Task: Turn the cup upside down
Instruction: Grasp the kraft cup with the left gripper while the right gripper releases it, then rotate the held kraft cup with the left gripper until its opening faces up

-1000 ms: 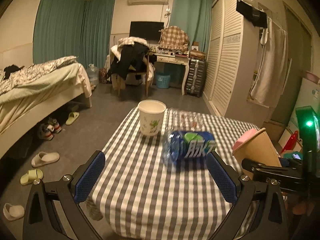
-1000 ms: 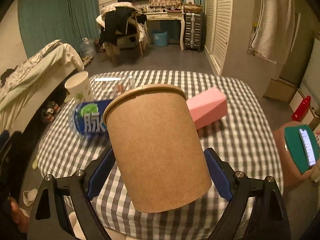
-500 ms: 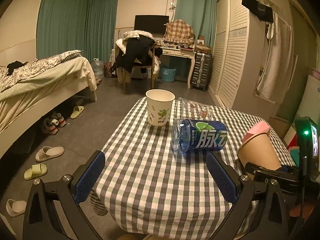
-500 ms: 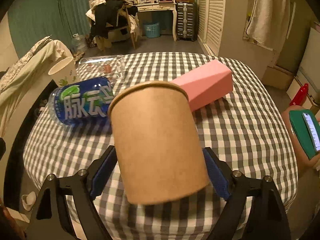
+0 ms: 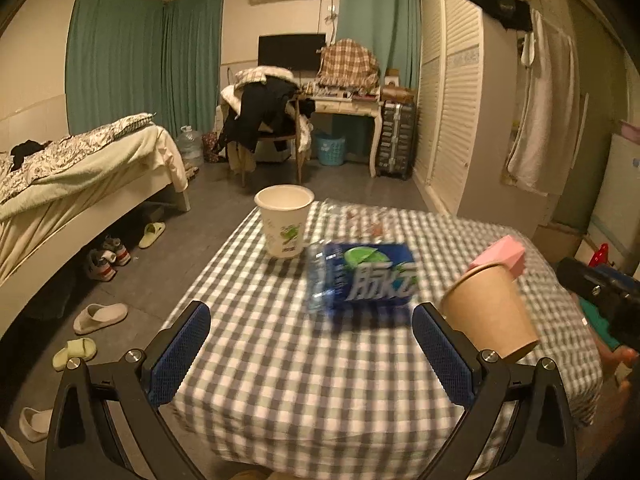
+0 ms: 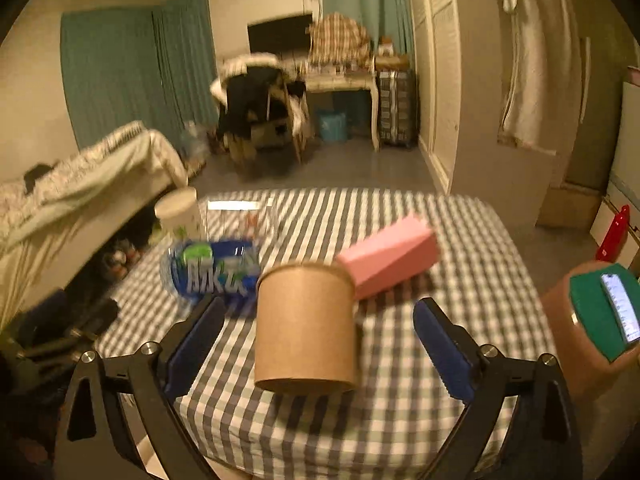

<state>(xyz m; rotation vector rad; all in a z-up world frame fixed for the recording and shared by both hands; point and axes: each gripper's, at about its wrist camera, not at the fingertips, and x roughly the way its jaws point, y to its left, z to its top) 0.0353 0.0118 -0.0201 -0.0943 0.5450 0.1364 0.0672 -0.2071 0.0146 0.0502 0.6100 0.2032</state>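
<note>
A brown paper cup [image 6: 306,326] stands upside down on the checked tablecloth [image 6: 460,256], its wide rim down. My right gripper [image 6: 318,340] is open, its blue pads apart on either side of the cup and not touching it. The cup also shows in the left wrist view [image 5: 490,314], right of my left gripper [image 5: 312,354], which is open and empty above the table's near edge.
A blue-labelled bottle [image 5: 362,280] lies on its side mid-table. A white paper cup [image 5: 284,226] stands upright at the far left. A pink box [image 6: 390,254] lies behind the brown cup. A clear container [image 5: 356,216] is at the far edge. A phone on a green holder [image 6: 604,308] is at the right.
The right gripper has let go of the brown cup and opened; the cup now rests rim down on the table. The left gripper has drawn back a little.
</note>
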